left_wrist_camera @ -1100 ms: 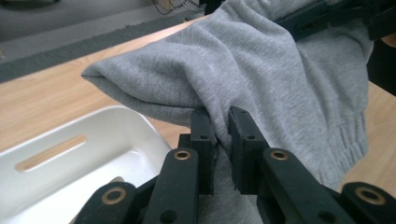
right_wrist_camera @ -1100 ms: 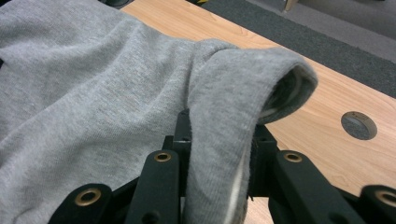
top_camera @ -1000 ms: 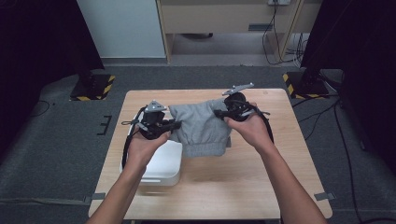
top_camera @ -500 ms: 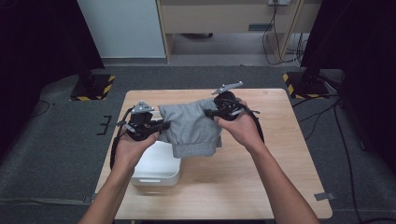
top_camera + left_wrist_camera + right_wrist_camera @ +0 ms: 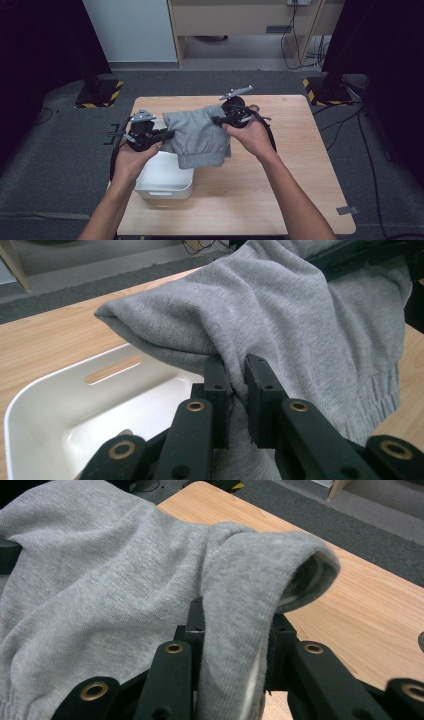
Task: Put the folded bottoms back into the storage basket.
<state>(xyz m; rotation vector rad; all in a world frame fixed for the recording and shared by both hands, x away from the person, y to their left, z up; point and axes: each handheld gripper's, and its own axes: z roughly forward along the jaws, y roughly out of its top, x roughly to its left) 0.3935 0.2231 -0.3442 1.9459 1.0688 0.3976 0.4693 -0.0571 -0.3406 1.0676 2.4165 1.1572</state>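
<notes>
A folded grey knit garment (image 5: 196,137) with a ribbed hem hangs between both grippers above the wooden table (image 5: 295,165). My left gripper (image 5: 167,134) is shut on the garment's left edge; in the left gripper view (image 5: 237,385) the cloth (image 5: 280,320) is pinched between the jaws. My right gripper (image 5: 218,120) is shut on the right edge, where a thick fold of the garment (image 5: 240,615) fills the jaws (image 5: 235,630). The garment's lower part hangs over the far right corner of a white plastic bin (image 5: 162,177) at the table's front left.
The white bin (image 5: 65,400) has slotted handles and looks bare inside where I can see it. Black stands with yellow-striped bases (image 5: 97,95) flank the table's far corners. Cables (image 5: 300,35) lie on the grey floor behind.
Both grippers have carried the garment to the left, so it now hangs over the bin's corner. The grip on both edges is unchanged.
</notes>
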